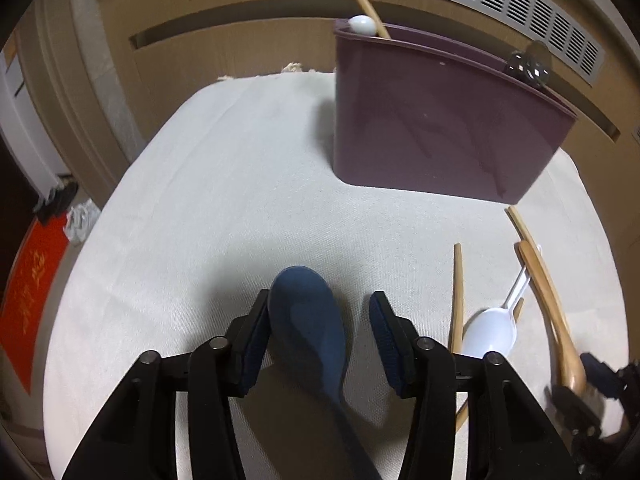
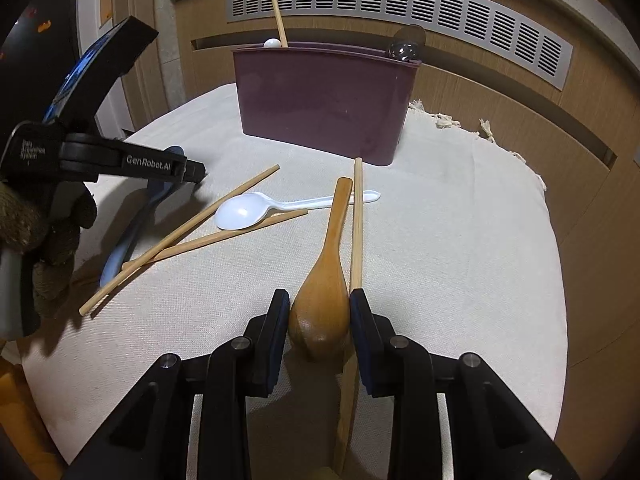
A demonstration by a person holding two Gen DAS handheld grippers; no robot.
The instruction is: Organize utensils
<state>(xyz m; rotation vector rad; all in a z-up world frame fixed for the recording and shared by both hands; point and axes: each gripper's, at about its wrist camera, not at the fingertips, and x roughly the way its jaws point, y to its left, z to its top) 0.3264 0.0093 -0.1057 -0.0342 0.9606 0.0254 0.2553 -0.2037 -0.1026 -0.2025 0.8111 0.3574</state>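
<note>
Two hand-held grippers are working over a cloth-covered table (image 2: pixel 460 240), sorting loose utensils into a purple bin (image 2: pixel 324 100) standing at the upper centre of the right wrist view. The job is looking partly done: a chopstick (image 2: pixel 279 20) and a white spoon handle (image 2: pixel 272 43) are already poking up at the bin's left end, and a metal utensil (image 2: pixel 406 50) is showing at its right end (which kind is too small to tell).

Most of the pile is still lying on the cloth. The right gripper (image 2: pixel 320 312) is straddling the bowl of a wooden spoon (image 2: pixel 324 280) at lower centre, its jaws close against both sides; whether they are pinching it yet cannot be told. A long chopstick (image 2: pixel 357 240) is lying just beside that spoon and running under the right finger.

In the left wrist view, the left gripper (image 1: pixel 320 320) is hanging with jaws apart around a blue spoon (image 1: pixel 308 320) at lower centre, one pad touching the bowl and the other clear of it.

Still waiting mid-frame in the right wrist view: a white plastic spoon (image 2: pixel 240 211) and two crossed chopsticks (image 2: pixel 192 232). Judging by this, well over half the sorting is remaining.
</note>
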